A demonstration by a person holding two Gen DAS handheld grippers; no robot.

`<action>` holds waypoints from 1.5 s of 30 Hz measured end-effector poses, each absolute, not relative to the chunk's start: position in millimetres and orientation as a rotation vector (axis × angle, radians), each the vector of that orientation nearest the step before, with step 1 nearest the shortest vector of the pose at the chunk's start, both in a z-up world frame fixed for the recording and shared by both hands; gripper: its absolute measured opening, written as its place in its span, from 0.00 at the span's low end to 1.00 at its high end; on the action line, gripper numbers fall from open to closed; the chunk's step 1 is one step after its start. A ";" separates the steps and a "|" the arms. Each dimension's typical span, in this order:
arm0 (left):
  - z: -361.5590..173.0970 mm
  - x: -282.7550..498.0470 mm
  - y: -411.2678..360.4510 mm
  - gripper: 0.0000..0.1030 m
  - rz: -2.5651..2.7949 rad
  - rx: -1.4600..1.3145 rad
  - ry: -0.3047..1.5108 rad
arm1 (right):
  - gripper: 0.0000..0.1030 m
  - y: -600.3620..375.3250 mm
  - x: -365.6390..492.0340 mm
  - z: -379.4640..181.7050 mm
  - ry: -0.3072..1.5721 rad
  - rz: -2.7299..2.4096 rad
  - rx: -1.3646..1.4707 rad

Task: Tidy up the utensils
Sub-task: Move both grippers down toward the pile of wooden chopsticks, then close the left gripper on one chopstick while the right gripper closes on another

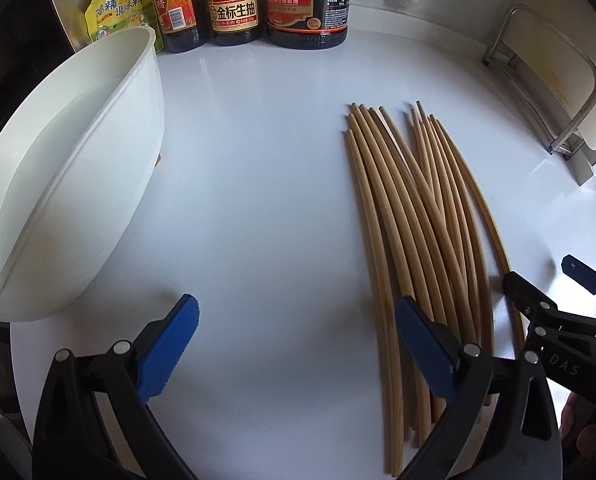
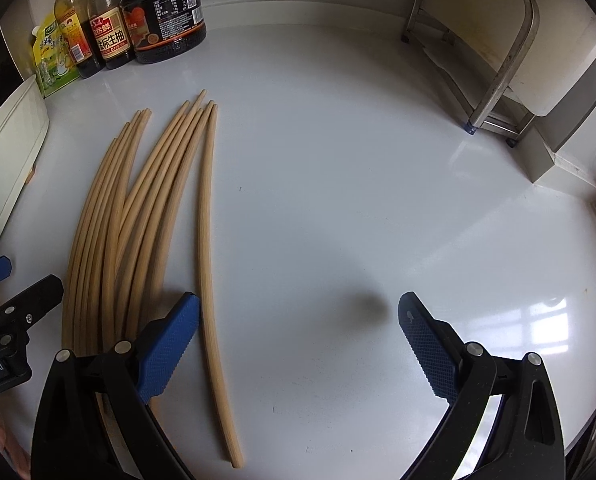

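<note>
Several wooden chopsticks [image 1: 414, 216] lie in a loose bundle on the white counter, tips pointing to the back; they also show in the right wrist view [image 2: 138, 208]. One chopstick [image 2: 208, 240] lies a little apart at the bundle's right. A white tub [image 1: 70, 168] stands at the left. My left gripper [image 1: 296, 340] is open and empty, its right finger over the bundle's near ends. My right gripper [image 2: 298, 340] is open and empty, its left finger beside the single chopstick. The right gripper's tip also shows in the left wrist view [image 1: 546, 300].
Sauce bottles [image 1: 234, 4] and a yellow seasoning pouch [image 1: 116, 10] stand along the back wall. A metal rack [image 2: 482, 52] with a white board stands at the back right. The tub's edge [image 2: 10, 152] shows at the left of the right wrist view.
</note>
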State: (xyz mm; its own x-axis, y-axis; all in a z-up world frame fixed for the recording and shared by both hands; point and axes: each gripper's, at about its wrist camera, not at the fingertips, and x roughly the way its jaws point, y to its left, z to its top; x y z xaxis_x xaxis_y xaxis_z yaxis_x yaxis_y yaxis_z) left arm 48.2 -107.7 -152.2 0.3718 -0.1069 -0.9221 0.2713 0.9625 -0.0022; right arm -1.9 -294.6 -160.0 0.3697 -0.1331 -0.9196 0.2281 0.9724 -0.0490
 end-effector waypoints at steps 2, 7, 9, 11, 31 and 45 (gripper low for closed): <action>-153.7 49.3 -109.2 0.94 -0.233 0.175 1.165 | 0.92 -294.4 -1.5 -160.2 1.167 -0.230 0.092; -152.0 52.7 -108.9 0.95 -0.221 0.176 1.148 | 0.92 -292.7 -1.6 -159.4 1.152 -0.233 0.085; -152.1 52.7 -107.8 0.95 -0.218 0.173 1.142 | 0.92 -291.0 -1.3 -158.5 1.144 -0.237 0.075; -152.1 51.9 -107.6 0.95 -0.215 0.173 1.136 | 0.92 -287.9 -1.8 -158.0 1.133 -0.238 0.051; -157.6 49.6 -110.0 0.93 -0.195 0.159 1.150 | 0.90 -284.8 -1.9 -155.9 1.110 -0.209 0.018; -145.3 44.8 -122.2 0.09 -0.295 0.175 1.129 | 0.06 -252.9 2.1 -150.5 1.108 -0.052 -0.026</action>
State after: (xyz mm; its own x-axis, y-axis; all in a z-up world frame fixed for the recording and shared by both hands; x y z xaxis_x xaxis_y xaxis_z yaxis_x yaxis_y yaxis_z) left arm 44.8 -122.2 -145.3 0.3946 -0.1431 -0.9076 0.3190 0.9477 -0.0108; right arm 2.1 -252.9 -150.5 0.4450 -0.0551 -0.8938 0.0288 0.9985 -0.0472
